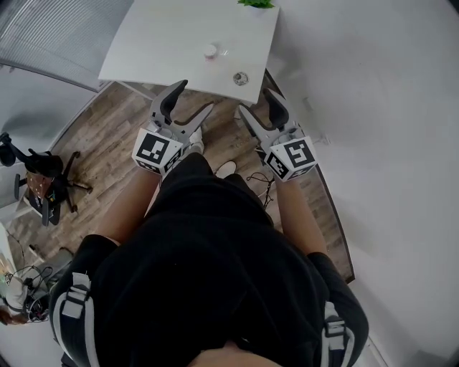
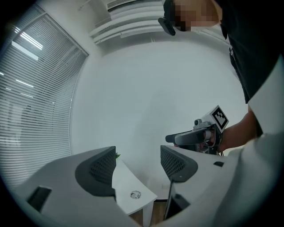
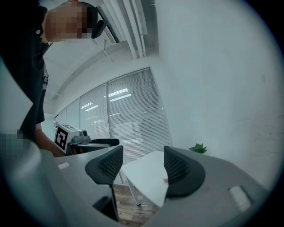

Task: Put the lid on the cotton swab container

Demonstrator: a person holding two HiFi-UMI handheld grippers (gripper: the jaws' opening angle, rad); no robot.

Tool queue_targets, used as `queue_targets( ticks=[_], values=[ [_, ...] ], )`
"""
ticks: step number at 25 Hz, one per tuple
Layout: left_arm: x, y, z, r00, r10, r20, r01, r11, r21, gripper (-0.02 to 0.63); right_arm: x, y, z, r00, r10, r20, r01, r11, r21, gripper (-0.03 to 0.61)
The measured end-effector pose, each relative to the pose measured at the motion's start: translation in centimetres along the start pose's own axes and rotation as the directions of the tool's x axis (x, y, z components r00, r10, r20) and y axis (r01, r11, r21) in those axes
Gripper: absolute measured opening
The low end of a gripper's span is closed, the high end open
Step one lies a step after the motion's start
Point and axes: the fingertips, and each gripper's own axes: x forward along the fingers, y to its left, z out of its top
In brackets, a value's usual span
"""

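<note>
As both hang midair, left gripper (image 1: pixel 193 97) and right gripper (image 1: pixel 254 102) gape wide, empty.

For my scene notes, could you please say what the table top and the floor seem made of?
Table top: probably matte pale laminate or painted board, smooth and glare-free. Floor: wood or wood-look planks, brown streaked grain with board seams.

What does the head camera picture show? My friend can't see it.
A person in black holds the left gripper and the right gripper, both open, above a wood floor near a white table. On it sit a small white container, a round lid and a green plant.
</note>
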Motion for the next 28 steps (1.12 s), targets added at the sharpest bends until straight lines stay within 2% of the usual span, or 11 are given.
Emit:
queue_targets(
  ticks=[7, 12, 19, 28],
  values=[
    [2.6, 2.7, -0.5, 1.0, -0.028, -0.004, 0.028, 1.0, -0.009, 0.307, 2.4, -2.2, 0.5, 0.999, -0.045, -0.013, 0.045, 0.999, -0.001, 0.284],
    [5.2, 7.1, -1.2, 0.999, -0.033, -0.02, 0.033, 0.999, -0.011, 0.307, 6.6, -4.7, 0.3, 0.997, -0.069, -0.029, 0.069, 0.997, 0.019, 0.284],
    [8.8, 13.1, -3.9, 0.995, -0.053, -0.085, 0.054, 0.999, 0.002, 0.308, 12.9, -8.5, -0.5, 0.992, -0.112, -0.064, 0.115, 0.992, 0.049, 0.282],
    [12.8, 19.4, -6.3, 0.979, -0.155, -0.129, 0.157, 0.988, 0.002, 0.307, 20.2, -12.0, -2.1, 0.971, -0.201, -0.129, 0.211, 0.975, 0.067, 0.282]
  ],
)
